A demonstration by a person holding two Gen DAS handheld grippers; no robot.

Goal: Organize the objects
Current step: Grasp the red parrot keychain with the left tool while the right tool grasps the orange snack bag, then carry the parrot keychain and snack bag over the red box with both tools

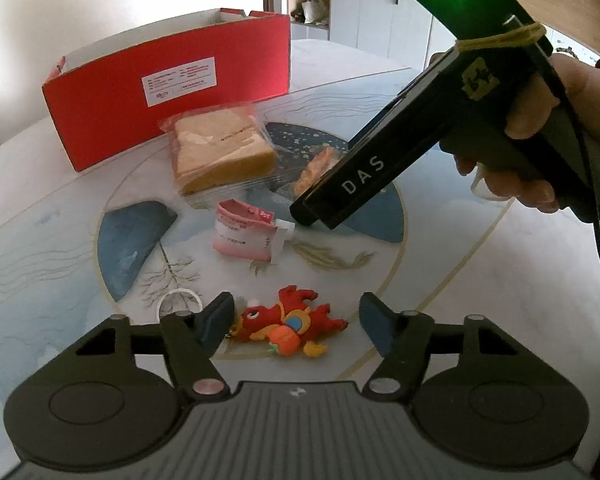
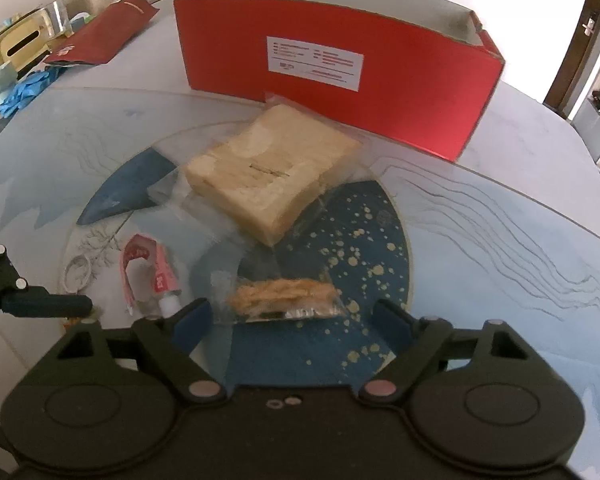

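A red open box (image 1: 172,92) (image 2: 340,76) stands at the back of the table. A wrapped bread slice (image 1: 220,148) (image 2: 272,172) lies in front of it. A pink spouted pouch (image 1: 244,236) (image 2: 146,276) lies nearer. A small wrapped orange snack (image 1: 314,170) (image 2: 284,296) lies between the open fingers of my right gripper (image 2: 292,316), untouched. A red dragon toy (image 1: 288,322) lies between the open fingers of my left gripper (image 1: 296,320). The right gripper's body (image 1: 420,136) shows in the left wrist view, partly hiding the snack.
A white ring (image 1: 178,300) (image 2: 76,272) lies left of the toy. A red bag (image 2: 104,36), blue gloves (image 2: 28,88) and clutter sit at the far left table edge. The left gripper's finger (image 2: 48,304) shows at the left of the right wrist view.
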